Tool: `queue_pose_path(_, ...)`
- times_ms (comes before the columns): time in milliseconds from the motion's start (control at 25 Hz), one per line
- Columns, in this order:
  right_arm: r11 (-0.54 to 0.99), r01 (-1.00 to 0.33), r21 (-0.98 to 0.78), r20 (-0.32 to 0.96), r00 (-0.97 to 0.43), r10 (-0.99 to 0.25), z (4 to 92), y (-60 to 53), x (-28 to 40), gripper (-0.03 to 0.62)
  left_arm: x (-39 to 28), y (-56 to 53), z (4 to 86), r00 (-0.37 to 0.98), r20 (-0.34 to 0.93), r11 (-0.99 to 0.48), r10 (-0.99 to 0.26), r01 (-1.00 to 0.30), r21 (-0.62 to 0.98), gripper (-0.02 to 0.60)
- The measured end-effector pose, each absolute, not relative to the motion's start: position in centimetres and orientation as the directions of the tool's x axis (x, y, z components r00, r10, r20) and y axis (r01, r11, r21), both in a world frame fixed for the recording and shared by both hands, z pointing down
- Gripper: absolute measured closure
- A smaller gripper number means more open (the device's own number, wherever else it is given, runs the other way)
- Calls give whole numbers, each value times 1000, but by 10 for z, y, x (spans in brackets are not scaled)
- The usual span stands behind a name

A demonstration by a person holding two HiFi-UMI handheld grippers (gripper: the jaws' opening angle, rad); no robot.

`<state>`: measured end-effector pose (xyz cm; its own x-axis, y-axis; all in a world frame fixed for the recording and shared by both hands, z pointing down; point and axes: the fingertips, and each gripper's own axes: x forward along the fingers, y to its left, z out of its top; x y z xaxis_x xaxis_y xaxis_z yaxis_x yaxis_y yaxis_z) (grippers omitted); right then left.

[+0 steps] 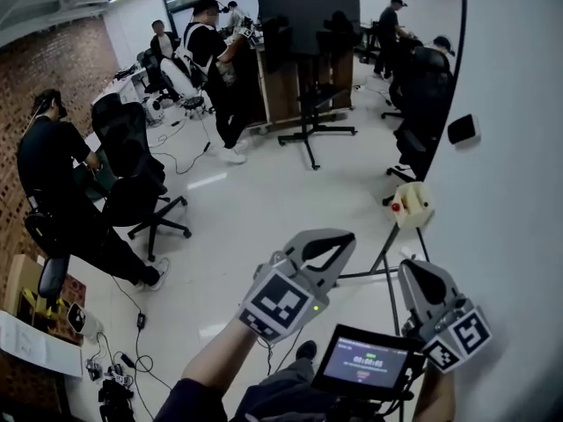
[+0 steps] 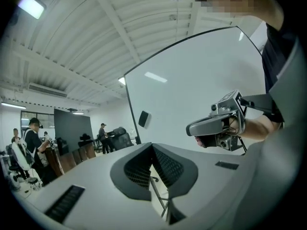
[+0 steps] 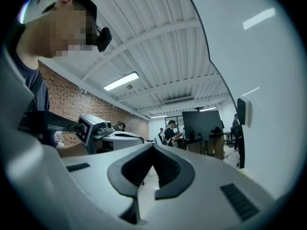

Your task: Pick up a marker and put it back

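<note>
I see no marker clearly in any view. My left gripper (image 1: 327, 246) is held up at the bottom centre of the head view, jaws shut with nothing between them. The right gripper (image 1: 420, 275) is raised beside it near the whiteboard (image 1: 519, 218), also shut and empty. A cream holder with red spots (image 1: 411, 205) hangs by the board's lower edge, ahead of both grippers. In the left gripper view the shut tips (image 2: 152, 145) point up along the whiteboard (image 2: 192, 75), with the right gripper (image 2: 218, 123) alongside. In the right gripper view the shut tips (image 3: 153, 145) point into the room.
A black eraser (image 1: 461, 129) sticks to the whiteboard. A small lit screen (image 1: 365, 361) sits below the grippers. Office chairs (image 1: 132, 170), a black screen on a stand (image 1: 308, 25) and several people fill the room. Cables lie on the floor (image 1: 132, 359).
</note>
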<state>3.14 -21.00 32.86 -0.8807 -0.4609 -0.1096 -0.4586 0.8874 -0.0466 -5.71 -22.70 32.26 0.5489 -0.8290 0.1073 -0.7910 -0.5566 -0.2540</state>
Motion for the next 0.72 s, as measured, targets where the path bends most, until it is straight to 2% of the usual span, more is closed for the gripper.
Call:
queue_pose_path(400,854,-520,23,-15,-854,-520,343,-326,-48,583,-142,-342,332,568,56,-570,-821,-808,-151,584)
queue_pose_path(560,832,-554,43,27,-831,-555,360,-368,-60,583,-153,-388,335,583,29,-583,-812,-807,-87,584)
queue_pose_path(720,797,-604,23,40,-796,-604,358,-389,-43,583,-134,-416,341,631,62,-633,-773,-765,-114,584)
